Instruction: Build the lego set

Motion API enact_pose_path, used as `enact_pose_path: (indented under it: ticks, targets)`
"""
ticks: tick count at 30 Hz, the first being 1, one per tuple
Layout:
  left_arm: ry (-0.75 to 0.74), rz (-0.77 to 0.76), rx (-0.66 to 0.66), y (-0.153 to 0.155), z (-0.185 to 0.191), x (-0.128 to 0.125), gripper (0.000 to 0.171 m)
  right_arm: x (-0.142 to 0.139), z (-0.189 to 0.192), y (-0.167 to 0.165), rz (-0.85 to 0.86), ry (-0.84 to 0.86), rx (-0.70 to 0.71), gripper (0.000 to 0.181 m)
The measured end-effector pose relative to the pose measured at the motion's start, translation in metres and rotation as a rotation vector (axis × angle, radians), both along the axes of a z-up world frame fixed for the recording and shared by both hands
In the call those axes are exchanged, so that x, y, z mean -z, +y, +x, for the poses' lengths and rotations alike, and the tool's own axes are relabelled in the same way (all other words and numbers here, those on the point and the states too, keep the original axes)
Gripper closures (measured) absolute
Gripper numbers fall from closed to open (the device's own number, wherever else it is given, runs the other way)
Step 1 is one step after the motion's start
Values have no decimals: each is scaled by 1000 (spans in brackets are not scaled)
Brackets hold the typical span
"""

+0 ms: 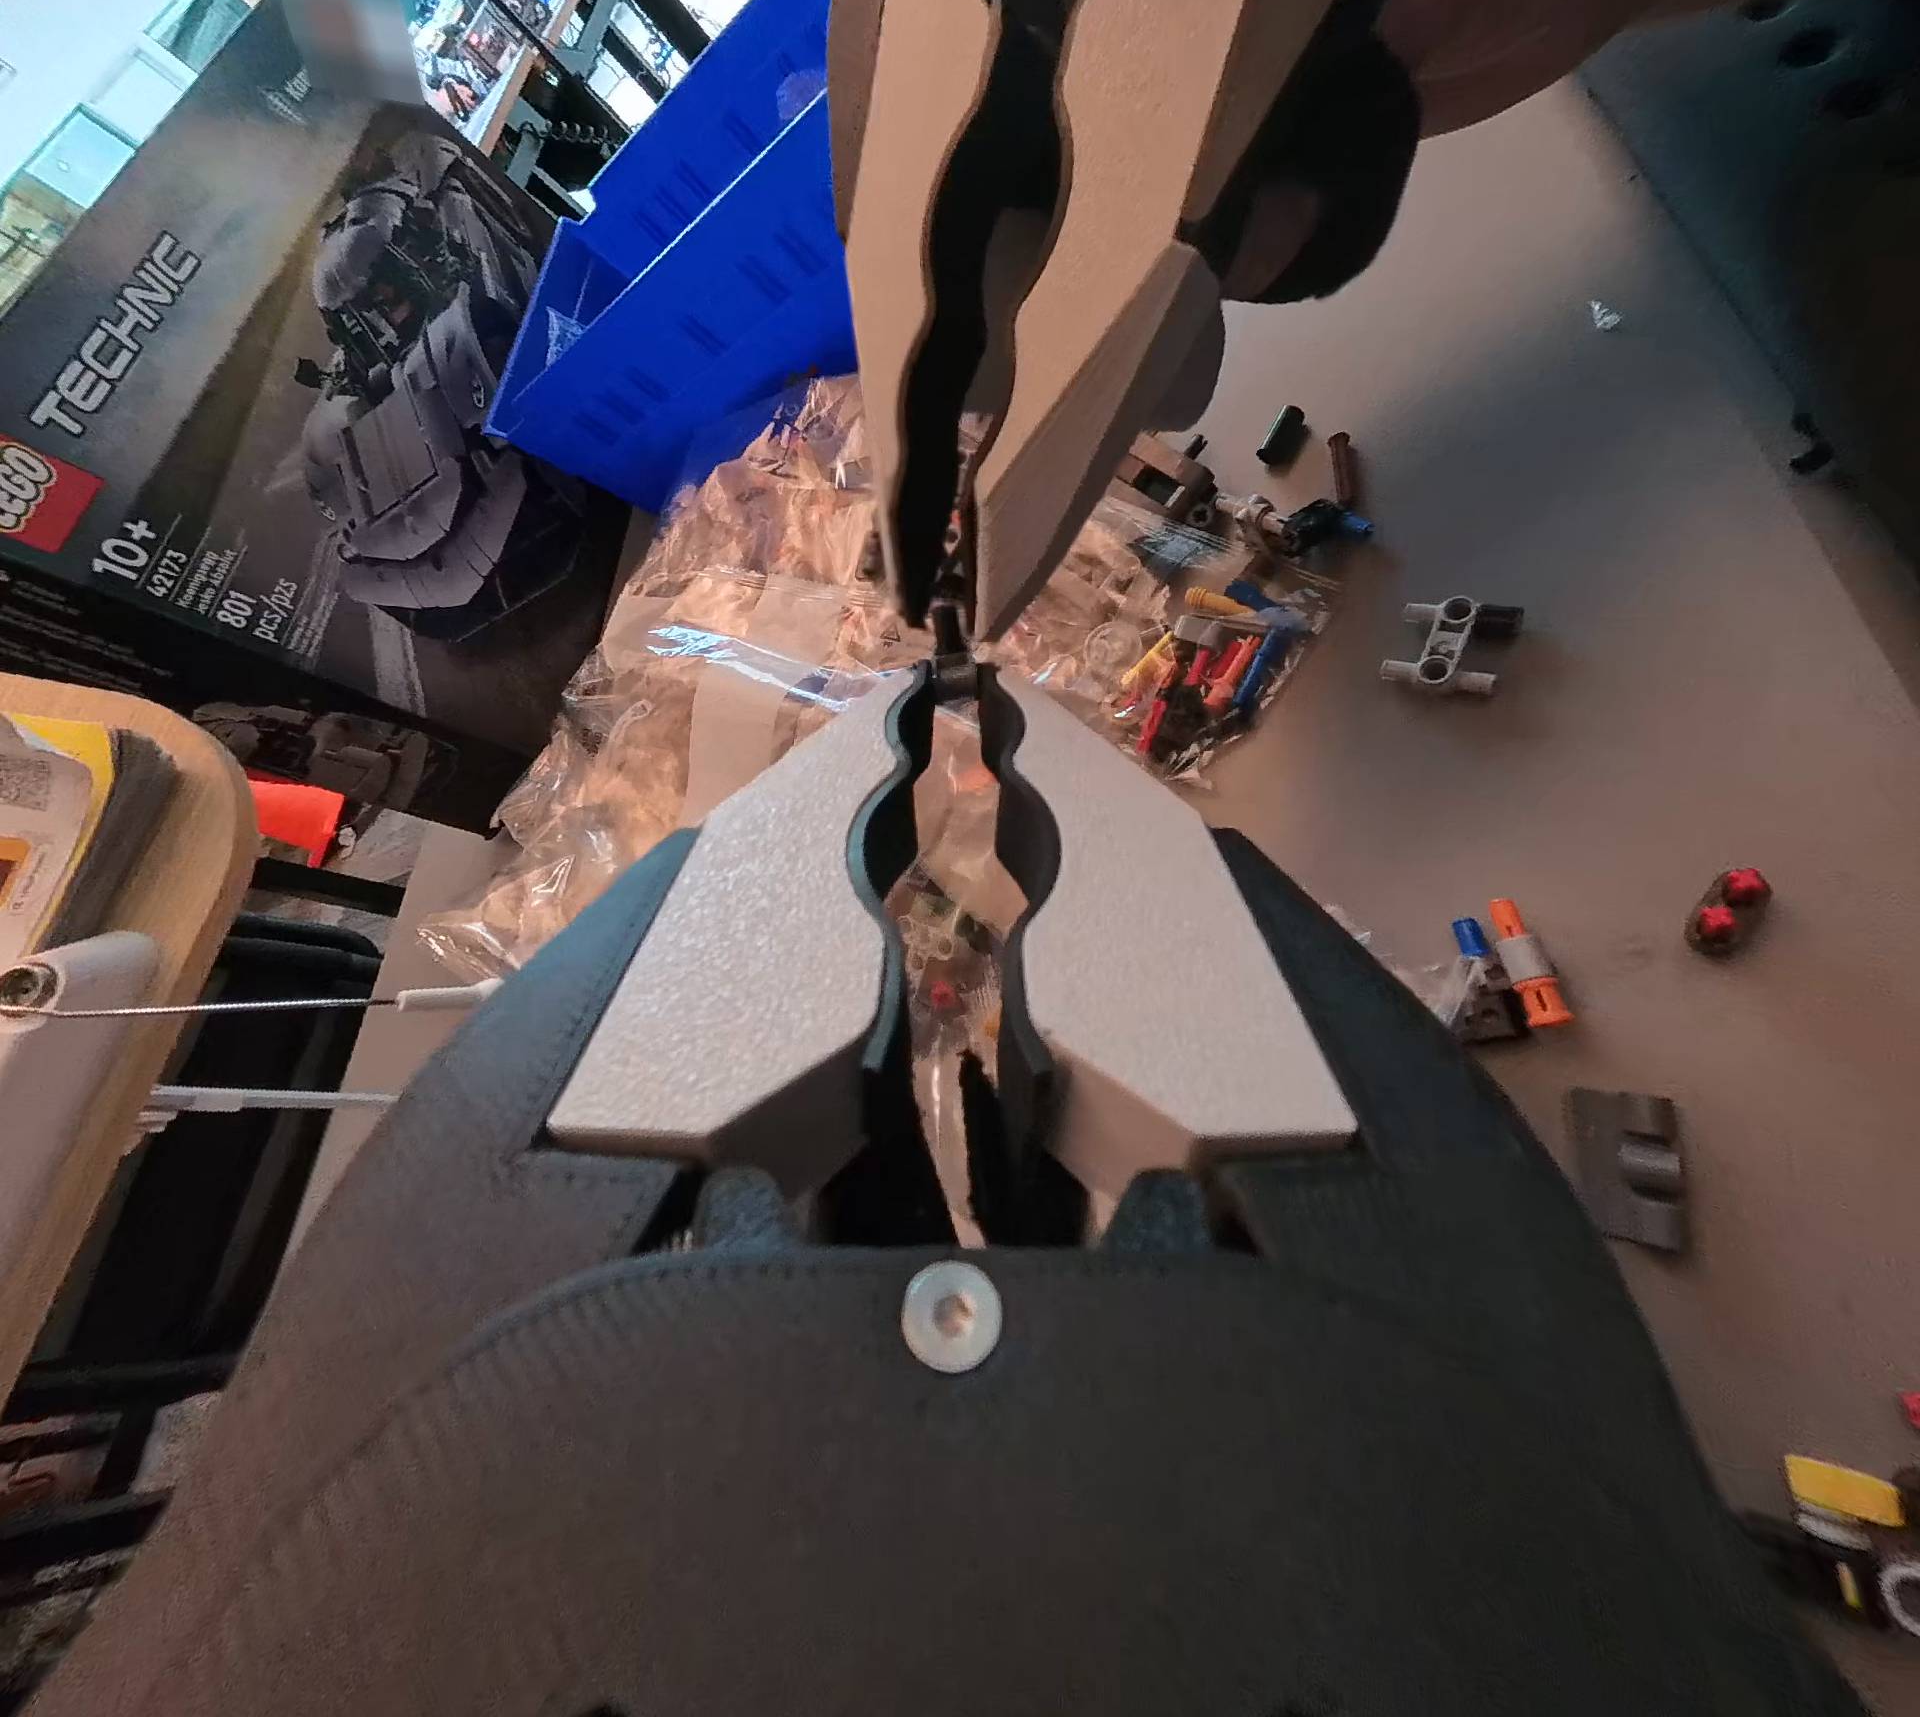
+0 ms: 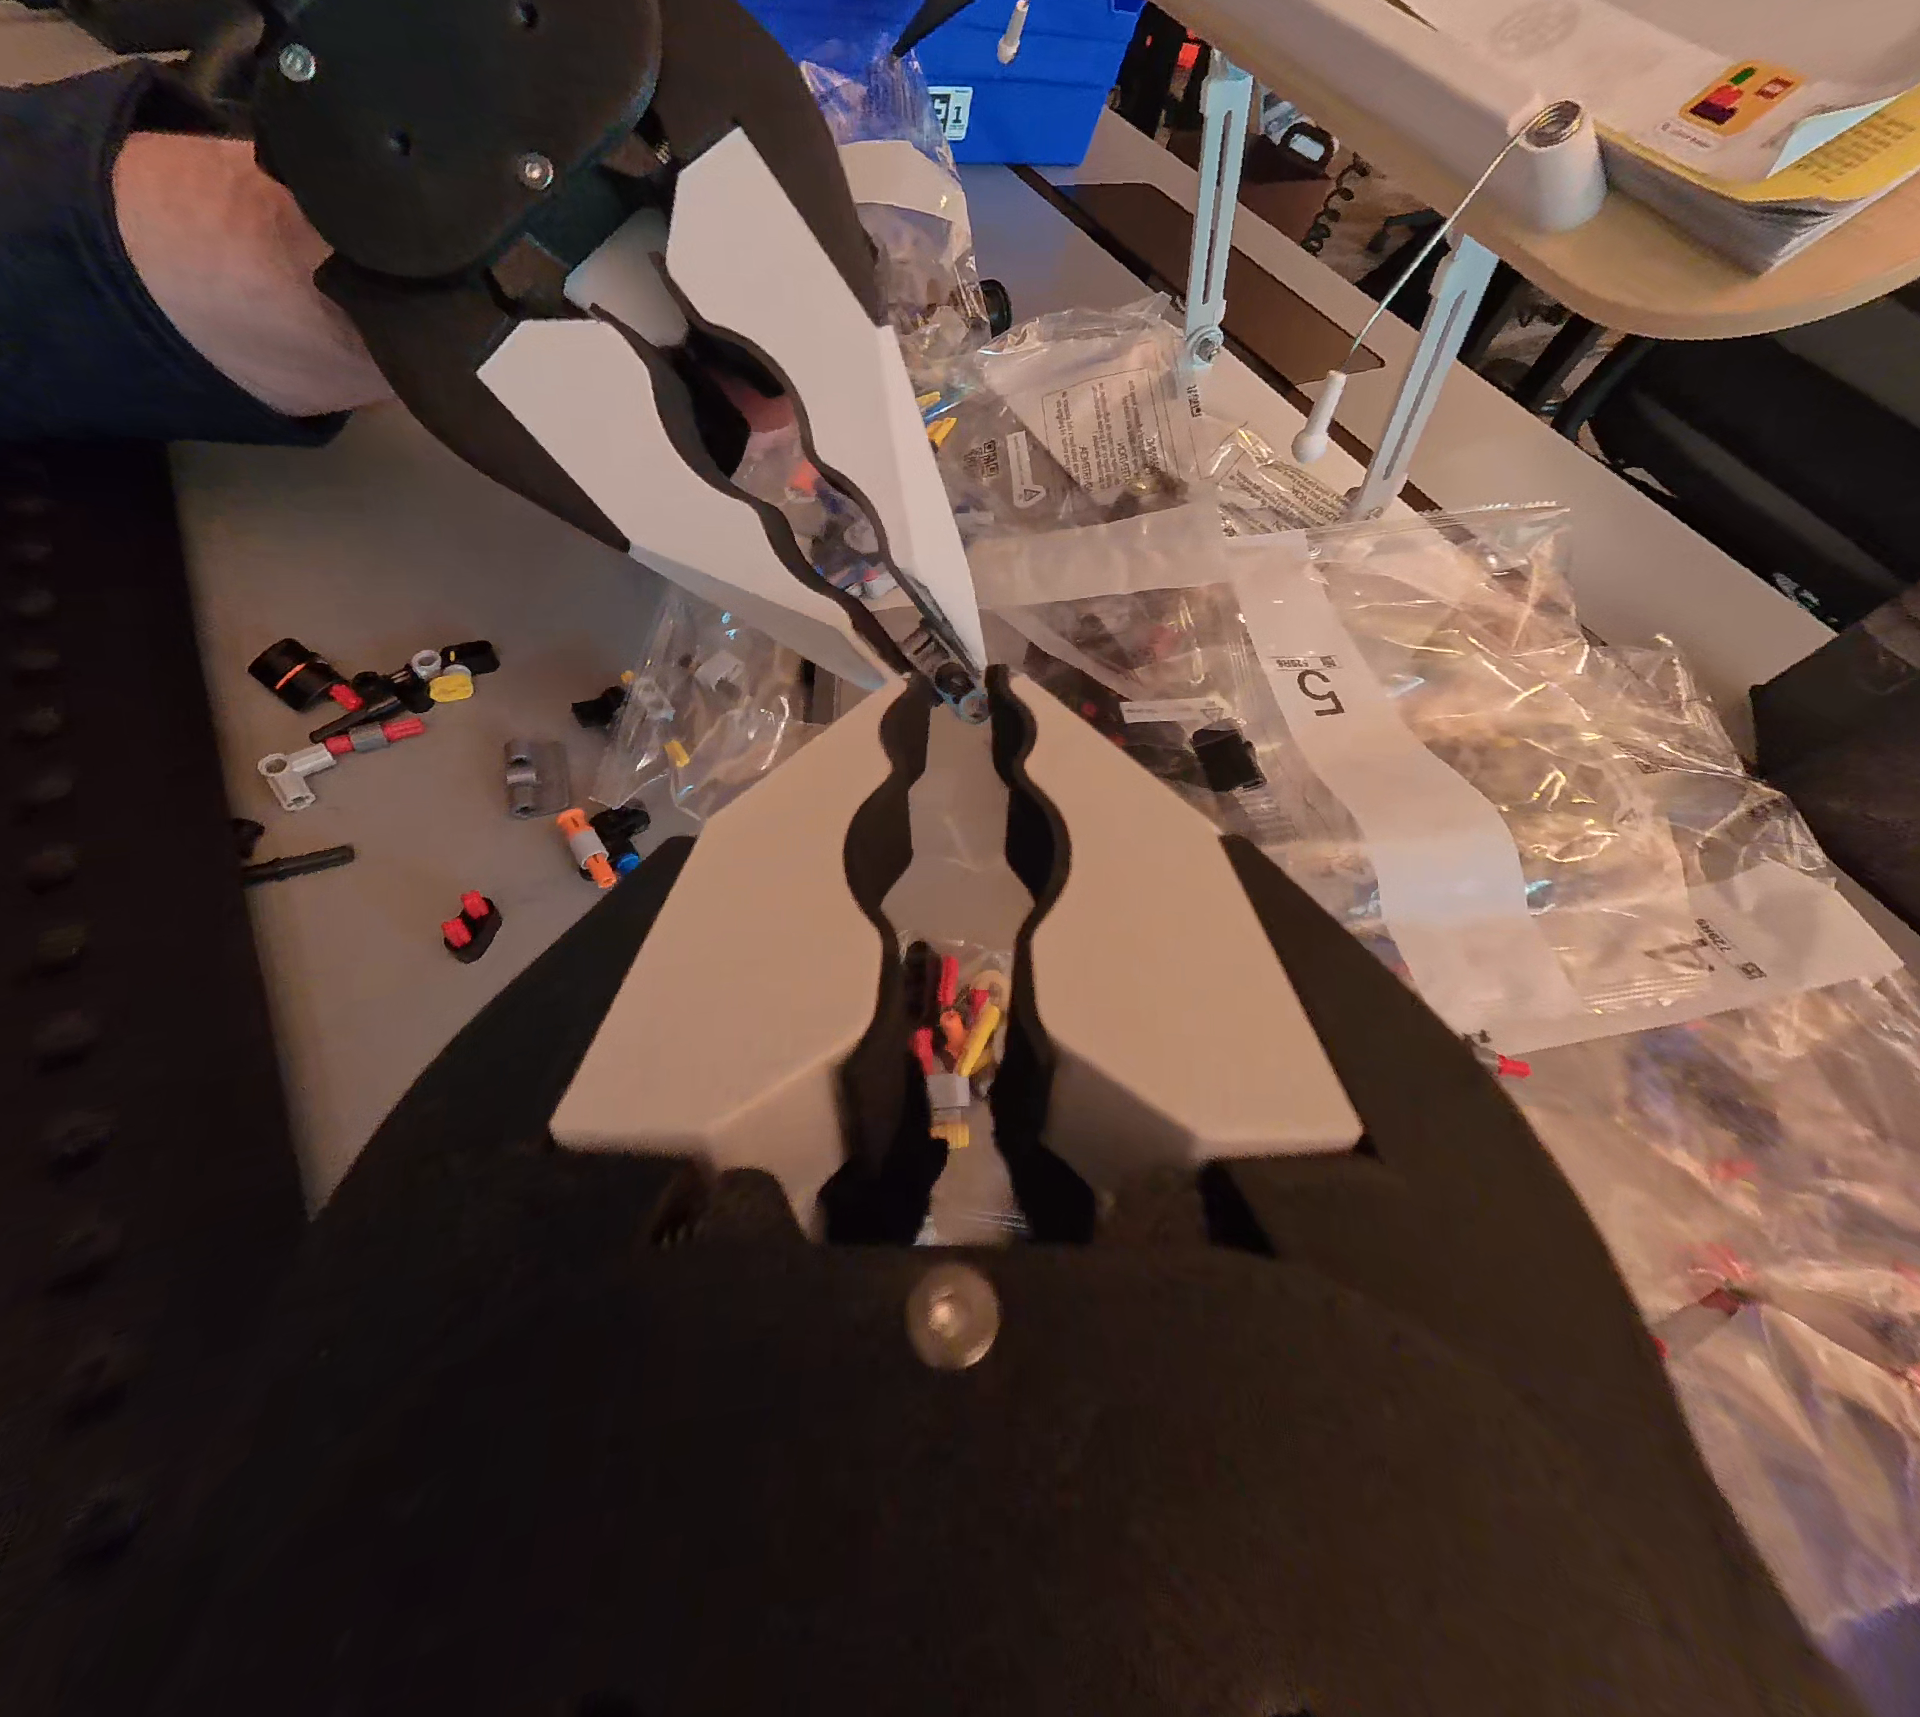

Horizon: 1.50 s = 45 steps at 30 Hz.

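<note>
In the left wrist view my left gripper point(image 1: 953, 680) is shut on a small black lego piece point(image 1: 954, 675) held above the table. My right gripper point(image 1: 940, 618) comes down from the top, shut on a short black pin point(image 1: 945, 628), and the two pieces meet tip to tip. In the right wrist view my right gripper point(image 2: 951, 696) is shut on a small dark grey piece point(image 2: 961, 693). The left gripper point(image 2: 935, 661) reaches in from the upper left with a black ribbed piece point(image 2: 927, 639) touching it. How the pieces join is hidden by the fingertips.
Clear bags of parts point(image 2: 1455, 680) cover the table under the grippers, one with coloured pins point(image 1: 1205, 659). Loose pieces lie on the grey table point(image 1: 1449, 644) point(image 2: 364, 691). Blue bins point(image 1: 675, 296) and the set box point(image 1: 260, 420) stand behind. An instruction booklet rests on a stand point(image 2: 1558, 140). My two grippers' fingertips are within a few centimetres of each other.
</note>
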<state>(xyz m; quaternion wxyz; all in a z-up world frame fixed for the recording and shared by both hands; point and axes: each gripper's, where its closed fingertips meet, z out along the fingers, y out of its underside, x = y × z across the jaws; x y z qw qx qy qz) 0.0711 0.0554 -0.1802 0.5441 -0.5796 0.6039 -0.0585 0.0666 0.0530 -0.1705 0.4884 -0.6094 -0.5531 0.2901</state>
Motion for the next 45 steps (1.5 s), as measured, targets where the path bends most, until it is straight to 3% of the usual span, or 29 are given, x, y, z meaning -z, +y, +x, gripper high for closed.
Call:
enact_pose_path:
  ticks: [2,22,28,31,34,40,45]
  targets:
    - [-16,-17,6,-1,0,0,165,2,-1,0,14,-18,3,178]
    - [-272,-150,1,9,-14,-16,166,-20,-23,4,34,9,-8,181]
    - [-192,-140,-45,15,-31,-10,166,-39,-19,-1,-28,130,-52,181]
    - [-328,-145,-6,9,-33,-36,166,-39,-17,0,-25,143,-54,181]
    - [-336,-155,-8,7,-36,-37,166,-32,-20,3,1,109,-38,181]
    - [-345,-162,-58,19,-46,-31,166,-26,13,20,-47,101,46,170]
    - [-339,-164,-76,24,-47,-27,166,-4,58,22,-95,-40,121,158]
